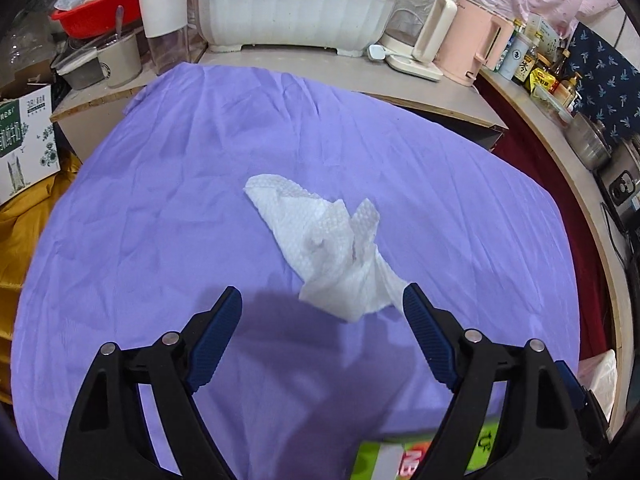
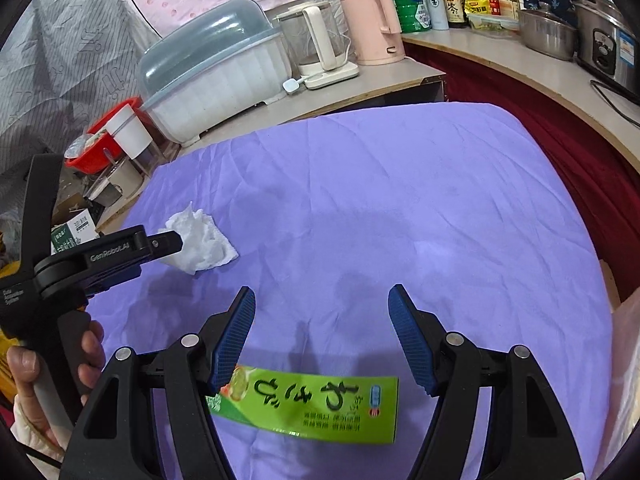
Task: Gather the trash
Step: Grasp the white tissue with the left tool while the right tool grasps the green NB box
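Surface: purple cloth (image 1: pixel 160 200) over a table; cluttered counter at the far edge with a white dish rack (image 1: pixel 296 12) and a pink kettle (image 1: pixel 468 48).
Trash item 1: crumpled white paper towel (image 1: pixel 328 244), lying on the cloth, left-centre in the right wrist view.
Trash item 2: green wrapper (image 2: pixel 308 408) with printed script, flat on the near part of the cloth.
Left gripper (image 1: pixel 322 304): jaws spread wide, nothing held. Near corner of the towel sits between the fingertips; the right pad appears to touch the towel's edge, though contact is not certain.
Right gripper (image 2: pixel 322 300): jaws spread wide, nothing held. It hangs over the wrapper, which lies below and behind the fingertips; the left finger overlaps one end of it.
Bin or bag: none in view; destination cannot be told.
Progress (judgement): early. Both pieces lie loose on the cloth, neither gripped.
Left to do: close on the towel, take the wrapper, carry both to a container.
Risk (judgement): thin towel may drag the cloth up with it.
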The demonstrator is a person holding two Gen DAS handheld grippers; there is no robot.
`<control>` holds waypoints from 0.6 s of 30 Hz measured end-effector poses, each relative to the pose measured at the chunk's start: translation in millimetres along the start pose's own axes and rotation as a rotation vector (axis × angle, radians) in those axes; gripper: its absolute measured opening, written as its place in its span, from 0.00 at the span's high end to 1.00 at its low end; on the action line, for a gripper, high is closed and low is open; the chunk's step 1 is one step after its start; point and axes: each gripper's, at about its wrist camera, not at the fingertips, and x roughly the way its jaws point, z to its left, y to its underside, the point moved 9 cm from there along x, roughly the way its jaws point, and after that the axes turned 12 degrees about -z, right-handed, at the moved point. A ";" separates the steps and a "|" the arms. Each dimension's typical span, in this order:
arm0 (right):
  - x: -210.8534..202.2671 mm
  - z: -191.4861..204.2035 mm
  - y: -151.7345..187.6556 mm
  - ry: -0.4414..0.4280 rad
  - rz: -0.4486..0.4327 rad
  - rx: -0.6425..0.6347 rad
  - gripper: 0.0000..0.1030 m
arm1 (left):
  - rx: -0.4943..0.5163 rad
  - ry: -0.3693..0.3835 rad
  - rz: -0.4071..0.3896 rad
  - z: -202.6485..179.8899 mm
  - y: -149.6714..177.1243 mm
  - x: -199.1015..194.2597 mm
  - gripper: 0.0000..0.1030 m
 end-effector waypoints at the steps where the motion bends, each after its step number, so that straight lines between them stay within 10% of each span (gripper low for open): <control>1: 3.1 -0.4 0.5 -0.001 0.004 0.001 0.35 | 0.003 0.000 0.007 -1.1 0.4 5.6 0.35; 7: 14.0 -4.9 6.8 0.000 0.029 0.005 0.35 | 0.018 0.037 0.060 -10.8 10.0 22.6 0.88; 18: -6.6 -4.6 30.5 0.004 0.070 -0.004 0.35 | 0.036 0.044 0.040 -3.8 29.3 -18.9 0.97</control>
